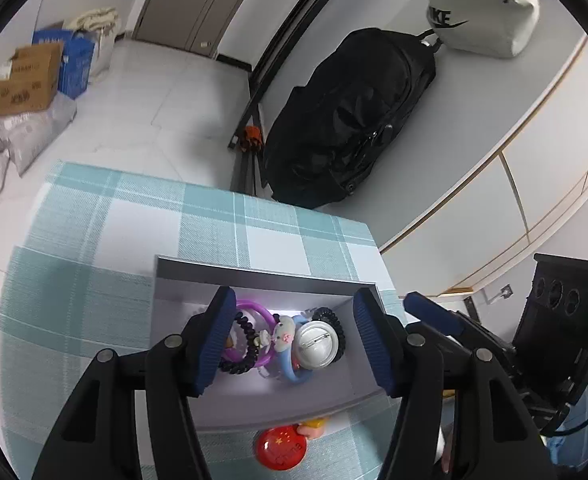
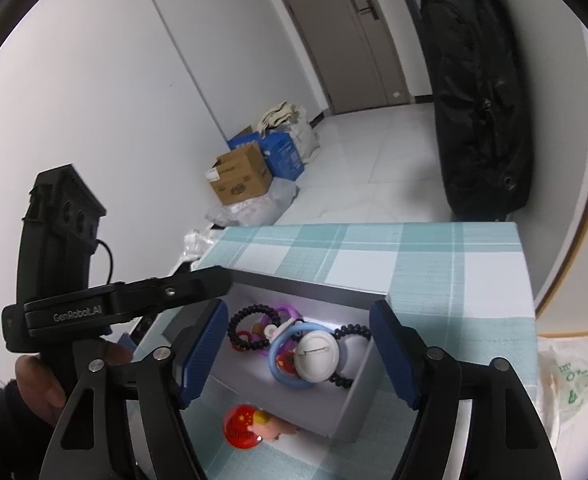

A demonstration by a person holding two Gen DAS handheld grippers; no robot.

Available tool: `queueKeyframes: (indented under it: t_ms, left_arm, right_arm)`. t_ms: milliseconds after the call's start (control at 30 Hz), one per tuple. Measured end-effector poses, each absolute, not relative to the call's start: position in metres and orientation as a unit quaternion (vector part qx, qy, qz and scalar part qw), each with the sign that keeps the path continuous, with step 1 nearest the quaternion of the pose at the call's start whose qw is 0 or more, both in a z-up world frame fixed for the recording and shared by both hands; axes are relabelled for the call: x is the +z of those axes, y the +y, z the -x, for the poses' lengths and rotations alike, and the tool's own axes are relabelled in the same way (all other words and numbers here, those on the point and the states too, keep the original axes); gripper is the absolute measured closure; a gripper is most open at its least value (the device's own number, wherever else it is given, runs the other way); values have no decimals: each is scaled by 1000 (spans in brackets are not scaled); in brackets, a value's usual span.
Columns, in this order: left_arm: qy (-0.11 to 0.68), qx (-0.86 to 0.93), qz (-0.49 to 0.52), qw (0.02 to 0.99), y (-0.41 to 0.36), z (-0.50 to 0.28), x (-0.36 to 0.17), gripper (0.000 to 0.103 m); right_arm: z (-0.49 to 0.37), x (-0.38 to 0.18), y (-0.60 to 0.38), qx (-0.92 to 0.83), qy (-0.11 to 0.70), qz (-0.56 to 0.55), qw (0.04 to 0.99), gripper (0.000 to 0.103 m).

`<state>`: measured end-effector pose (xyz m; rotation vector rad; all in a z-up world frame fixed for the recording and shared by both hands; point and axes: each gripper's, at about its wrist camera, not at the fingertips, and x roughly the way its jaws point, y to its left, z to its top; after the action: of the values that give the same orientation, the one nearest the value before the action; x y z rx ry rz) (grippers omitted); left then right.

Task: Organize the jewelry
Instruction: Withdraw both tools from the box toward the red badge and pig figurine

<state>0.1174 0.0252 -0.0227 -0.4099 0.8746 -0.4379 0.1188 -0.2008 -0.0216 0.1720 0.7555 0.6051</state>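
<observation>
A grey open box (image 1: 173, 304) (image 2: 350, 412) sits on the teal plaid tablecloth. Inside lie a white round pin badge (image 1: 317, 345) (image 2: 317, 356), a light blue ring (image 1: 296, 376) (image 2: 279, 364), a purple ring (image 1: 253, 308), black coil hair ties (image 1: 237, 364) (image 2: 249, 316) and a small plush charm (image 1: 283, 334). A red flag badge (image 1: 281, 447) (image 2: 242, 426) and a small pink figure (image 2: 275, 429) lie on the cloth just outside the box's near wall. My left gripper (image 1: 294, 344) is open and empty above the box. My right gripper (image 2: 298, 354) is open and empty above the box.
The tablecloth (image 1: 93, 272) (image 2: 454, 264) ends at a far edge over the floor. A black backpack (image 1: 350, 120) (image 2: 478, 92) leans at the wall. Cardboard and blue boxes (image 1: 27, 80) (image 2: 241, 178) stand on the floor. A plastic bag (image 2: 574, 384) lies right of the table.
</observation>
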Motion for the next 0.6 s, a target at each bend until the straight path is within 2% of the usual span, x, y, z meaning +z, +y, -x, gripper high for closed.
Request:
queueKeyframes:
  t_ms: [67,133,400,500,600]
  left_arm:
    - [414,-202,187,868,25,-112,-21,46]
    - [410,-194,182,873,26,-108,-22,46]
    - [399,-161,155,889,34,-72,-23,45]
    - [399,-149,157,891,37,-62,-23,37]
    - [401,-141,154,892,37,-56,-25,36]
  right_arm:
    - [-115,-20,-203,288,360,-85,883,28]
    - [-109,-19,-205,283,355,-84,887,21]
    - [-87,-17,-212,270,348,-84,894,13]
    - [-78,-17,-212,267,349,-83,894,9]
    - [-73,-18,-209,268,354,-79,893,9]
